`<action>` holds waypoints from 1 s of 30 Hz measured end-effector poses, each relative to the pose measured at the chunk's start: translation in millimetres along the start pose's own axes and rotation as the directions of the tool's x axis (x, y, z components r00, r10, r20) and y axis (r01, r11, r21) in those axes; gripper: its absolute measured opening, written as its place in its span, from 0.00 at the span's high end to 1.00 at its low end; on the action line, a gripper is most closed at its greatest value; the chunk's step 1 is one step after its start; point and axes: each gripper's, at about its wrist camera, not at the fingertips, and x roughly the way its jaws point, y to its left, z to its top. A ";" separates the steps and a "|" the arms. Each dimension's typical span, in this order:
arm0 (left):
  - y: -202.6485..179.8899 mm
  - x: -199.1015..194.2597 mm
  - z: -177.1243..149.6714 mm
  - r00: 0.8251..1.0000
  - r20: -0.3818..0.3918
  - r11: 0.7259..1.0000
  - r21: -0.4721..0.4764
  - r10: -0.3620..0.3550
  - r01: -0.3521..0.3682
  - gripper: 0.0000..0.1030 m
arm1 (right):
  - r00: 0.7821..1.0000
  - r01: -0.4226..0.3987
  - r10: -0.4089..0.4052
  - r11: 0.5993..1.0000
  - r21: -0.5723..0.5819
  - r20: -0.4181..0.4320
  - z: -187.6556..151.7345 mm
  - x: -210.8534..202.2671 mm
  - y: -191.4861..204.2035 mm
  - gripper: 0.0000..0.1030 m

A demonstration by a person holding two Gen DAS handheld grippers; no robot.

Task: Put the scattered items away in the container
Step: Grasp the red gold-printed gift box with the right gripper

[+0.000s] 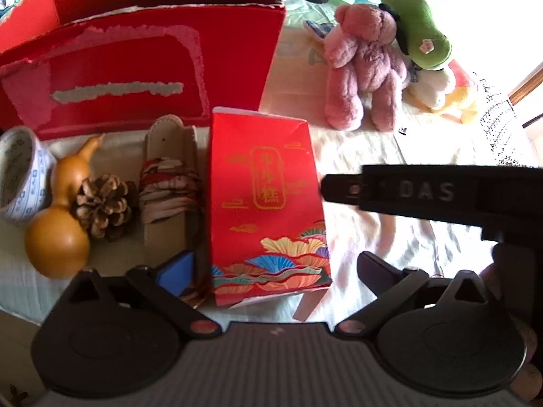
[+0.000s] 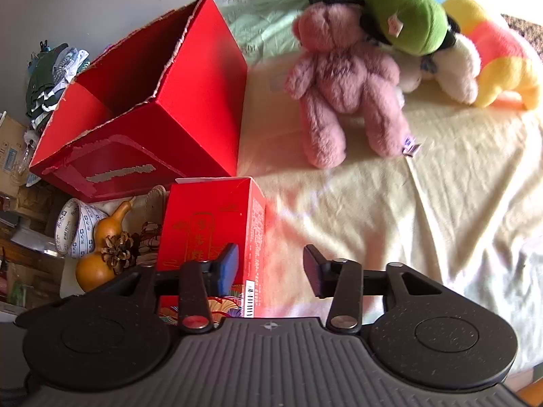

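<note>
A small red gift box [image 1: 264, 203] with gold lettering lies on the bed in front of the big open red container [image 1: 142, 64]. My left gripper [image 1: 271, 264] is open, its jaws on either side of the small box's near end. My right gripper [image 2: 269, 269] is open just right of the same box [image 2: 210, 234], its left pad [image 2: 228, 268] over the box's side; it also shows as a black arm in the left wrist view [image 1: 424, 193]. A gourd [image 1: 57, 224], a pinecone [image 1: 101, 205], a tape roll [image 1: 20, 173] and a sandal [image 1: 169, 176] lie left of the box.
A pink teddy bear [image 2: 342, 81], a green plush [image 2: 404, 6] and a yellow-and-white plush [image 2: 492, 54] lie on the cream sheet to the back right. The bed edge runs at the left, with clothes and cardboard boxes [image 2: 13, 149] beyond.
</note>
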 end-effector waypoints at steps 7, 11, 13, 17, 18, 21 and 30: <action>10.7 8.3 1.9 0.999 0.000 0.999 -0.012 -0.039 0.039 0.04 | 0.999 0.010 -0.011 1.000 -0.023 -0.034 2.5 12.9 5.3 0.52; 13.9 12.6 2.3 0.998 -0.001 0.998 -0.014 -0.067 0.067 0.05 | 0.999 -0.006 0.005 1.000 -0.026 -0.044 5.2 16.3 6.5 0.50; 13.6 15.5 1.9 0.997 -0.001 0.997 -0.004 -0.072 0.072 0.05 | 0.999 -0.020 0.018 0.999 -0.030 -0.050 6.0 18.2 6.5 0.48; 9.9 21.2 3.3 0.997 0.002 0.997 0.027 -0.073 0.073 0.06 | 0.997 -0.041 0.040 0.999 -0.024 -0.066 6.6 22.4 5.4 0.45; 9.1 21.5 4.1 0.997 0.004 0.997 0.032 -0.077 0.077 0.06 | 0.997 -0.046 0.045 0.999 -0.021 -0.068 7.2 23.3 4.8 0.45; 0.4 22.6 8.2 0.995 0.018 0.993 0.063 -0.098 0.096 0.11 | 0.994 -0.081 0.080 0.997 -0.013 -0.080 8.4 22.9 1.1 0.50; -28.5 44.2 14.8 0.985 -0.044 0.968 0.185 -0.166 0.171 0.09 | 0.995 -0.073 0.074 0.997 0.022 -0.060 3.9 9.4 -21.3 0.59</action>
